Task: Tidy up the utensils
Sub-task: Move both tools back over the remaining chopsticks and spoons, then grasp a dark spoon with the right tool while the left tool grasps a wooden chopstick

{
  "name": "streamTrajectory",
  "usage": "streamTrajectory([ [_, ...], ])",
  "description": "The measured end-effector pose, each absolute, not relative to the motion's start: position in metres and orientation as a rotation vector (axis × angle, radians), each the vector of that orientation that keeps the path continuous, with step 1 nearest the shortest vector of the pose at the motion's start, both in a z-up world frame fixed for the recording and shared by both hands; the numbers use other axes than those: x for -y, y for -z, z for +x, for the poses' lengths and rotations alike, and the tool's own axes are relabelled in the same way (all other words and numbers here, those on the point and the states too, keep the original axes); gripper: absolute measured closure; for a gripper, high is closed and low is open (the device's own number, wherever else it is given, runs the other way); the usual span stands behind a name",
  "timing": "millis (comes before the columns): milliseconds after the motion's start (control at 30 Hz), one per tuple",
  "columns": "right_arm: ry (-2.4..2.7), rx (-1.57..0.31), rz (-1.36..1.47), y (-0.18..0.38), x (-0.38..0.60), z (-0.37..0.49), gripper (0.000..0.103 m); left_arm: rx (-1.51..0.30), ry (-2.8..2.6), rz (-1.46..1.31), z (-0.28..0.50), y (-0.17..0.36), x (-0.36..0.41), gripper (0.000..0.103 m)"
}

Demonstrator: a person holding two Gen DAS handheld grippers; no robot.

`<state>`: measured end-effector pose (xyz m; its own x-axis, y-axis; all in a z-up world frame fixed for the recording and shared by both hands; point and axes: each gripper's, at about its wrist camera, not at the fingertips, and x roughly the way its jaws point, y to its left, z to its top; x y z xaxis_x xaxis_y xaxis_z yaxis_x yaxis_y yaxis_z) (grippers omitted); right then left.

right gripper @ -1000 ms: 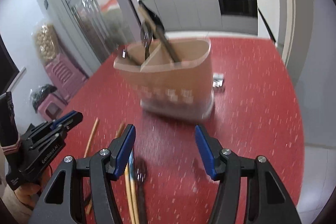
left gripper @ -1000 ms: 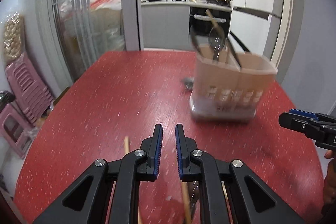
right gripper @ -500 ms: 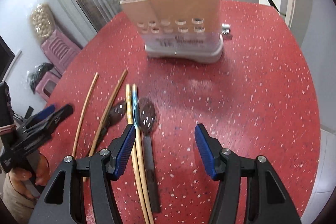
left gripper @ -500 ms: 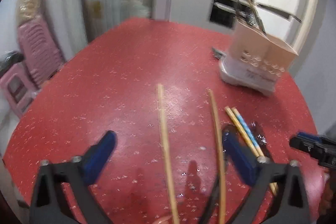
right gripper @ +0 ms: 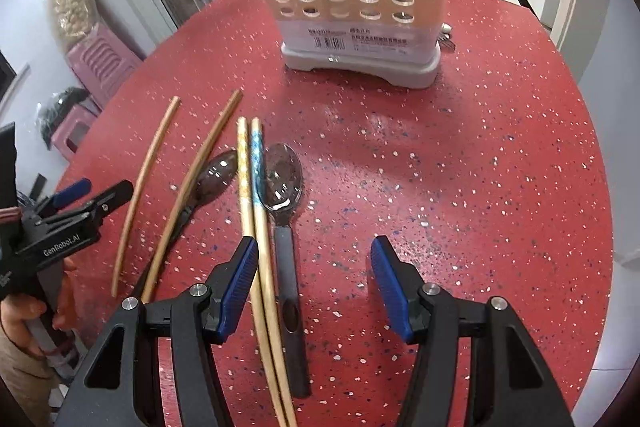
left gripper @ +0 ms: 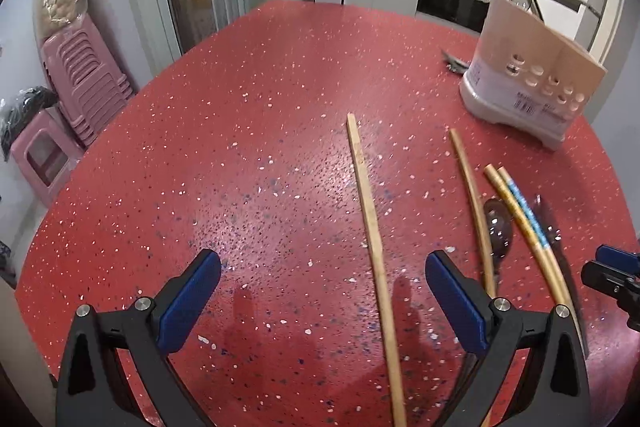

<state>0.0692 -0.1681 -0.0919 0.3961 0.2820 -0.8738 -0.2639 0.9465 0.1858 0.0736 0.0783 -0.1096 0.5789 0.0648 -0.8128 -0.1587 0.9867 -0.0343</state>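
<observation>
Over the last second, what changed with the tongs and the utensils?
The left tongs opened wide and both tongs dipped toward the table; nothing was gripped. The right tongs kept their gap. Chopsticks, spoons and holder stayed put.

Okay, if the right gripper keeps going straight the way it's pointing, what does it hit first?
Probably the black-handled spoon, lying on the red table between the open right gripper fingers, beside the paired chopsticks; depth is hard to judge.

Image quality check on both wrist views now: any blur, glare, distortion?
Left wrist: fisheye bends the red table edges; the utensil holder at the right is soft, and a sheen lies around the nearest chopstick. Right wrist: mostly sharp; a bright glint on the spoon bowl; dark vignette in the corners.
</observation>
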Motion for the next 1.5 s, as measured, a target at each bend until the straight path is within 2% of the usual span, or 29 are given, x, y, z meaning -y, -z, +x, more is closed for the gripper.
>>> streamTrajectory([
  [233, -0.347, -1.137, -0.035, 0.101, 0.162, 0.065, 0.041, -0.961, -0.142, -0.095, 0.076, 0.114, -0.08, 0.0],
  [467, -0.342, -1.129, -0.075, 0.102, 0.155, 0.067, 0.049, -0.971, -0.139, -0.086, 0.081, 0.114, -0.078, 0.0],
  [700, -0.345, -1.133, -0.111, 0.099, 0.149, 0.072, 0.05, -0.996, -0.133, -0.081, 0.086, 0.119, -0.077, 0.0],
  [833, -0.344, -1.137, -0.1, 0.096, 0.147, 0.076, 0.059, -0.992, -0.129, -0.08, 0.085, 0.119, -0.076, 0.0],
  [1500, -0.356, -1.18, -0.223, 0.1, 0.117, 0.099, 0.059, -1.023, -0.11, -0.084, 0.098, 0.123, -0.078, 0.0],
])
